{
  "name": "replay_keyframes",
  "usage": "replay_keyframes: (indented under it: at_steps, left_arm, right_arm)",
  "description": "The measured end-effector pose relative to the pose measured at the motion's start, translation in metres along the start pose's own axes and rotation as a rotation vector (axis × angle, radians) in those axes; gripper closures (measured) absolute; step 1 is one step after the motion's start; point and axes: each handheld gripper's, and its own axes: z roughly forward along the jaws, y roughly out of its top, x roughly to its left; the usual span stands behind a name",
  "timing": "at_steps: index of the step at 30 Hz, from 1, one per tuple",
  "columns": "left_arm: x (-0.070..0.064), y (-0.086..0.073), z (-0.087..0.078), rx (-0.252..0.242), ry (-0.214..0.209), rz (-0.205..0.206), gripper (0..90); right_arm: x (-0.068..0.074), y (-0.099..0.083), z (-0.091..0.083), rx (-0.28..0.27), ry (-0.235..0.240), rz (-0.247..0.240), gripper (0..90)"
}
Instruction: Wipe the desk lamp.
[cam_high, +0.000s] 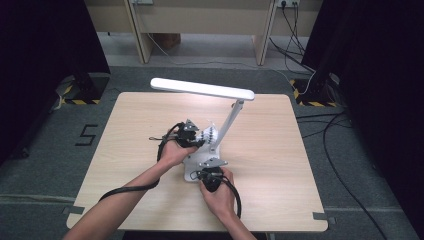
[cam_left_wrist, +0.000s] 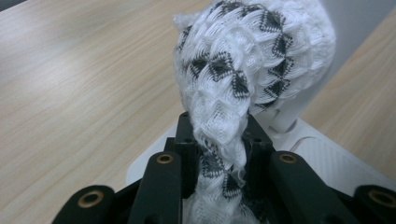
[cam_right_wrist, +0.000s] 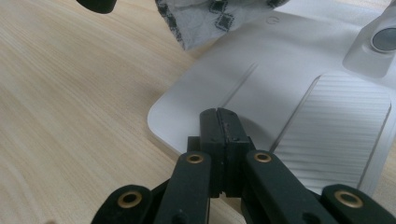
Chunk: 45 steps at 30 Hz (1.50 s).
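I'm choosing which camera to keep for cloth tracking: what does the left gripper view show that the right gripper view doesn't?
Left gripper view: the left gripper clamped on the white-and-black patterned cloth, bunched against the lamp's stem.

Right gripper view: the right gripper, jaws shut on nothing, pressing on the lamp base, its ribbed panel and power symbol visible.

Both: the cloth, the lamp base and the wooden table.

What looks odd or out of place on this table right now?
A white cloth with black diamond marks is bunched against the lower stem of the desk lamp, an unusual spot for fabric. The left gripper is clamped on it. The right gripper, jaws shut, rests over the lamp base. Nothing looks spilled or broken.
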Motion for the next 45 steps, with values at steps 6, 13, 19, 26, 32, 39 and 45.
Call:
replay_keyframes:
  at_steps: [6, 13, 19, 26, 32, 39, 45]
  left_arm:
    - [0.012, -0.003, 0.005, 0.027, 0.030, -0.032, 72.6]
    - [0.021, -0.005, 0.009, 0.045, 0.058, -0.046, 72.6]
    - [0.028, -0.012, 0.012, 0.064, 0.076, -0.052, 72.6]
    - [0.027, -0.018, 0.012, 0.065, 0.074, -0.047, 72.6]
    - [0.021, -0.023, 0.008, 0.056, 0.064, -0.026, 72.5]
    - [0.006, -0.031, 0.001, 0.046, 0.040, 0.021, 72.5]
    - [-0.005, -0.037, -0.006, 0.045, 0.019, 0.059, 72.4]
  right_arm:
    - [0.001, 0.000, 0.000, 0.001, 0.001, 0.000, 90.0]
    - [0.001, -0.001, 0.000, -0.001, 0.001, 0.000, 90.0]
    - [0.001, -0.001, 0.000, 0.000, 0.003, -0.001, 90.0]
    - [0.001, -0.001, 0.000, -0.002, 0.002, -0.002, 90.0]
    - [0.002, -0.001, 0.000, -0.001, 0.004, -0.002, 90.0]
    - [0.001, -0.001, 0.000, -0.004, 0.006, -0.002, 90.0]
    - [0.001, -0.001, 0.000, -0.002, 0.008, -0.004, 90.0]
